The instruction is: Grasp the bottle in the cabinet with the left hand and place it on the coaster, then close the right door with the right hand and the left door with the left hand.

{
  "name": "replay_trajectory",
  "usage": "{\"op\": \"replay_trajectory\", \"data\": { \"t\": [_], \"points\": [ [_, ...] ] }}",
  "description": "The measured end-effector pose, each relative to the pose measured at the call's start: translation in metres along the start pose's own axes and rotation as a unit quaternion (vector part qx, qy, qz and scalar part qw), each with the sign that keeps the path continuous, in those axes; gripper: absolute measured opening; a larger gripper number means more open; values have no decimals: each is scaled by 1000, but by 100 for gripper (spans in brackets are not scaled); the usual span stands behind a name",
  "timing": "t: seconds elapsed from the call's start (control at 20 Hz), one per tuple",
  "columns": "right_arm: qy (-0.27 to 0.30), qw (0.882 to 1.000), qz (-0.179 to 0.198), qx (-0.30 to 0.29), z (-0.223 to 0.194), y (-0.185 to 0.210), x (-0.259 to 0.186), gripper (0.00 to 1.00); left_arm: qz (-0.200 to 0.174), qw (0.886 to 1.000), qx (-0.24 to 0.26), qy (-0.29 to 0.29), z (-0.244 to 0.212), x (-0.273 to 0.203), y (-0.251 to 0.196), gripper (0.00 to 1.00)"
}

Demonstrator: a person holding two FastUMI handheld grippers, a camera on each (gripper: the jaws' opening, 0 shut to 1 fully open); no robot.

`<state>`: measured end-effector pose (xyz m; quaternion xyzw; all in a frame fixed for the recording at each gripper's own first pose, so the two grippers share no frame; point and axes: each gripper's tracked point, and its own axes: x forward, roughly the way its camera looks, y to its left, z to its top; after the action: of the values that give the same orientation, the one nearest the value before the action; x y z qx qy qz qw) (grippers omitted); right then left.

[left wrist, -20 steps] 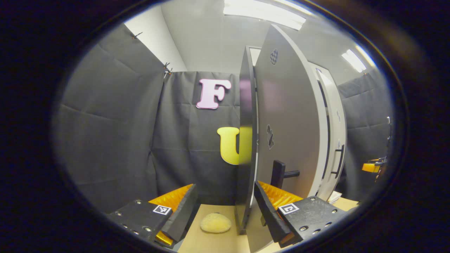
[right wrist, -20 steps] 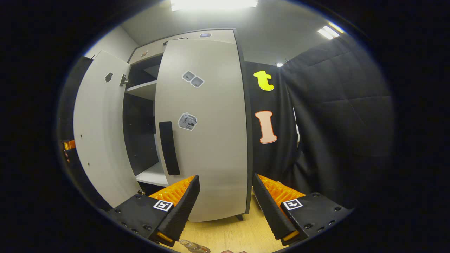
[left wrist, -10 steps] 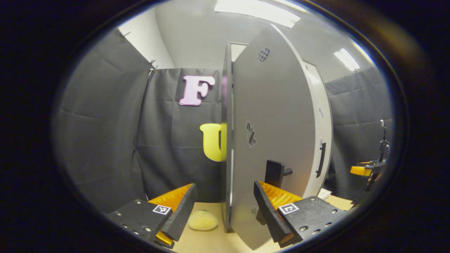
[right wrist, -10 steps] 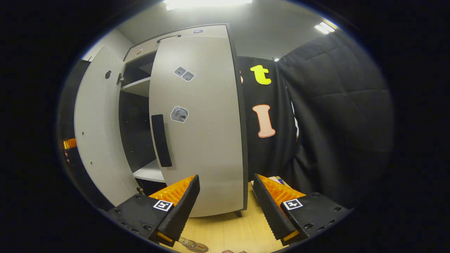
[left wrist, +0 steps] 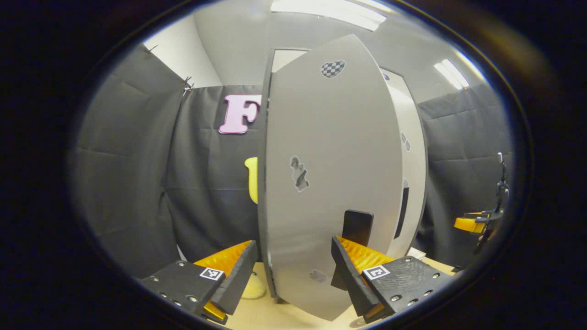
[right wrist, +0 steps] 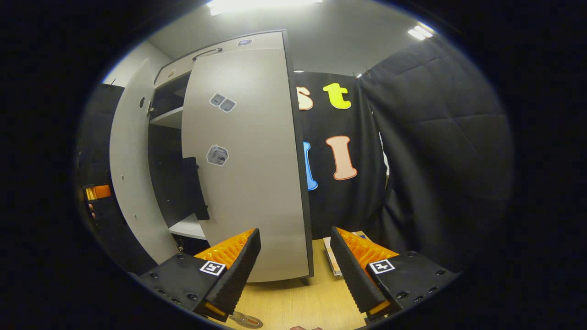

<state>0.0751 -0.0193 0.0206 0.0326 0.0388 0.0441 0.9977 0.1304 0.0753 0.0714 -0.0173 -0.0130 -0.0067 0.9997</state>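
The left gripper [left wrist: 293, 270] stood with its fingers spread and nothing between them, the left door [left wrist: 330, 183] close ahead and its dark handle [left wrist: 357, 228] just above the right-hand finger. The right gripper [right wrist: 296, 270] was likewise spread and empty, with the right door [right wrist: 243, 169] ahead to its left, nearly shut. Beyond it the cabinet [right wrist: 172, 119] was partly open.

Bright ceiling lights [right wrist: 257, 4] glare overhead — edges bowed, dim corners.
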Motion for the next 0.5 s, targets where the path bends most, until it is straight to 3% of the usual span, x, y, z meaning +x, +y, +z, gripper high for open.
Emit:
{"op": "replay_trajectory", "data": {
  "t": [0.2,0.5],
  "points": [
    [12,1000,-3,7,-4,-16,2,98,3,999,38,-3,5,13,-33,94],
    [17,1000,-4,18,-9,-39,1,98,18,999,28,20,-19,-13,-54,94]
  ]
}}
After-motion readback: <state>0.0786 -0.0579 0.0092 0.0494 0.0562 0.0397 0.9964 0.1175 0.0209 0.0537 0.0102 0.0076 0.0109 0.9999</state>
